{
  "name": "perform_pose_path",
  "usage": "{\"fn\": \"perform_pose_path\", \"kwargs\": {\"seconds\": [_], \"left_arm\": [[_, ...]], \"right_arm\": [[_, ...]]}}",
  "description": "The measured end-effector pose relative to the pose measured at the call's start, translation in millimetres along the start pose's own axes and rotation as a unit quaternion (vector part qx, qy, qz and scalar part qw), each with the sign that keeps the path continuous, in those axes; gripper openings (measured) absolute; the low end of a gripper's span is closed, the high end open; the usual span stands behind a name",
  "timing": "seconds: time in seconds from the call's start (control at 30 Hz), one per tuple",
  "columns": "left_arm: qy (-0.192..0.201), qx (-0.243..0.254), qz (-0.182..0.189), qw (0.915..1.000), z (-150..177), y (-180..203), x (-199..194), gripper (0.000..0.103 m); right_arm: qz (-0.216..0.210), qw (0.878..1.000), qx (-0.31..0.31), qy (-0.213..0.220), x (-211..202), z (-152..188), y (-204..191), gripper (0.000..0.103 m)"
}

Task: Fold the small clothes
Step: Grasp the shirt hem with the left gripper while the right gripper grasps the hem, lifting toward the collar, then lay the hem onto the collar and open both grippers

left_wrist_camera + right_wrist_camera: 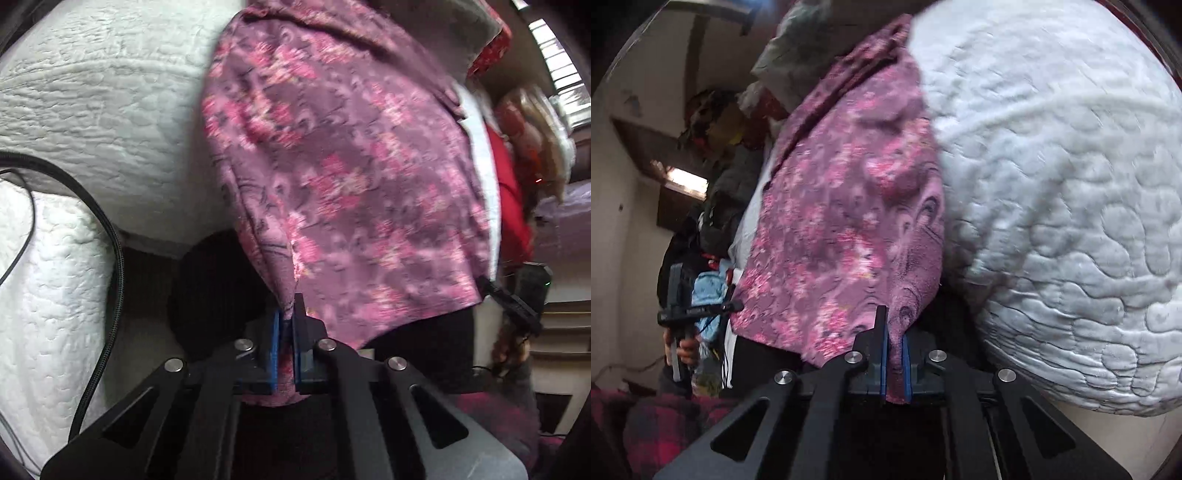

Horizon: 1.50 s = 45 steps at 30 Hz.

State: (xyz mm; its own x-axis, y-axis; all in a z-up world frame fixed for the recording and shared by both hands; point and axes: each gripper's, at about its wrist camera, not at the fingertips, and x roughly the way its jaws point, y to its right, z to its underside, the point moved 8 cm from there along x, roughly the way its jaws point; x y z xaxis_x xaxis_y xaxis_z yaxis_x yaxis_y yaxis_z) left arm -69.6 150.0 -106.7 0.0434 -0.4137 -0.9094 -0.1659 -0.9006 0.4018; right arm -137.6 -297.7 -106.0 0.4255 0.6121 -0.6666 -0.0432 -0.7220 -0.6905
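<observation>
A small purple garment with a pink floral print (332, 158) lies partly on the white quilted bed (103, 103) and is pulled toward me at its near edge. My left gripper (287, 314) is shut on one near corner of the garment. In the right wrist view the same garment (842, 221) stretches away from my right gripper (894, 325), which is shut on the other near corner. The left gripper with the hand holding it shows small at the left of the right wrist view (681, 314). The garment's far end is hidden in folds.
The quilted bed (1052, 203) fills the right of the right wrist view. A black cable (110, 266) hangs at the left. A pile of mixed clothes (724, 155) lies beyond the garment, with red cloth (509, 206). A red plaid cloth (657, 424) lies below.
</observation>
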Motion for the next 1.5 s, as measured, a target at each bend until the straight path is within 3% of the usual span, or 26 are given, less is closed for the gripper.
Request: {"fn": "perform_pose_path", "kwargs": {"seconds": [0.2, 0.43, 0.7, 0.83, 0.93, 1.27, 1.37, 1.5], "left_arm": [[0.038, -0.029, 0.119, 0.9917, -33.9, 29.1, -20.5, 0.003], [0.092, -0.083, 0.185, 0.9750, -90.1, 27.7, -35.0, 0.003], [0.151, -0.132, 0.200, 0.9591, -157.4, 1.4, -48.8, 0.003], [0.174, -0.169, 0.217, 0.9455, -204.4, -15.0, -50.4, 0.003], [0.183, -0.194, 0.228, 0.9364, -243.2, -24.6, -46.9, 0.003], [0.198, -0.232, 0.246, 0.9200, -364.3, -37.3, -28.4, 0.003], [0.192, -0.246, 0.239, 0.9197, -394.4, -40.3, -14.1, 0.003], [0.166, -0.268, 0.217, 0.9240, -425.8, -45.1, 9.6, 0.003]], "right_arm": [[-0.059, 0.997, -0.021, 0.043, -10.9, -24.3, -45.2, 0.006], [-0.095, 0.992, -0.029, 0.080, -15.3, -73.8, -75.9, 0.006], [-0.079, 0.990, -0.010, 0.114, -6.1, -156.8, -76.9, 0.006], [-0.075, 0.986, 0.023, 0.147, 4.2, -206.3, -65.6, 0.006], [-0.079, 0.980, 0.066, 0.171, 15.6, -245.1, -49.8, 0.006], [-0.074, 0.966, 0.149, 0.197, 61.0, -346.6, -4.9, 0.006], [-0.077, 0.960, 0.178, 0.202, 73.3, -371.5, 11.6, 0.006], [-0.103, 0.953, 0.223, 0.177, 96.6, -395.0, 26.3, 0.010]]}}
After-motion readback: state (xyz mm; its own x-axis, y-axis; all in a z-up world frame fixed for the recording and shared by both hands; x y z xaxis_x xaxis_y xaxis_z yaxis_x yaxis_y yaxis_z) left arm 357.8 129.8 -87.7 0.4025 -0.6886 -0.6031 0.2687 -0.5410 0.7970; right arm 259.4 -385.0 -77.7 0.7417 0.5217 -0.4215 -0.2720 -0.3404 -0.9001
